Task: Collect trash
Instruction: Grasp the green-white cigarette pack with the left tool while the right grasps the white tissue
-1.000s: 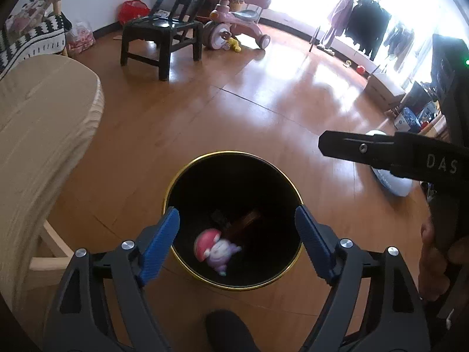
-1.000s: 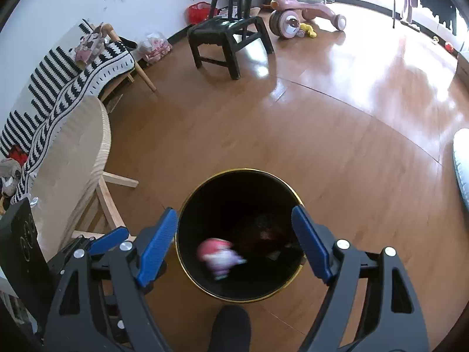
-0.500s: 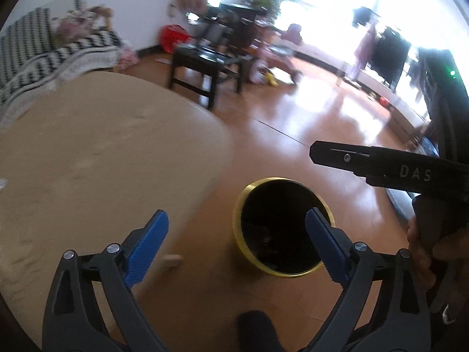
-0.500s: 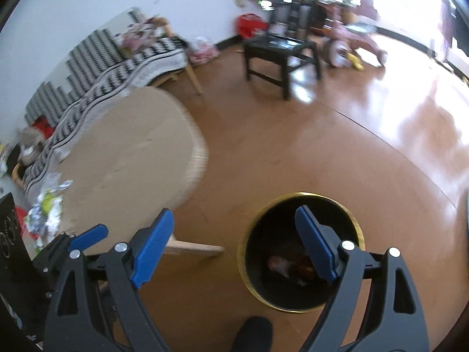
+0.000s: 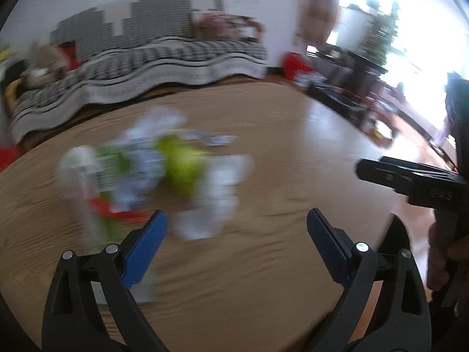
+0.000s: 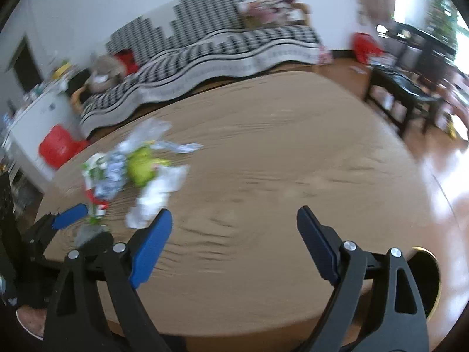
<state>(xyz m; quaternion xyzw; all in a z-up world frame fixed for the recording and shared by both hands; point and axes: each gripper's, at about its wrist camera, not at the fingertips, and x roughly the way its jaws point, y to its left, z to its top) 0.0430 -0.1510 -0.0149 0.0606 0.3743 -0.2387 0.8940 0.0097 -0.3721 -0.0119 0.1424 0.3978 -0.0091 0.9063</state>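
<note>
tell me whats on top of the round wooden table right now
A loose pile of trash lies on the wooden table: white crumpled paper, green and blue-white wrappers, a red scrap. Motion blur hides the details, and anything under the pile is covered. Both grippers' jaws are open and empty.

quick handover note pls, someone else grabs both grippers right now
Left gripper: open, holding nothing, over the table.
Right gripper: open, holding nothing, over the same table.
Trash pile, wrappers and white paper, lies on the table's far left part, nearer the left gripper.
Bin stands on the floor past the table's right edge.
Left to do: grab pile pieces and drop them in the bin.
</note>
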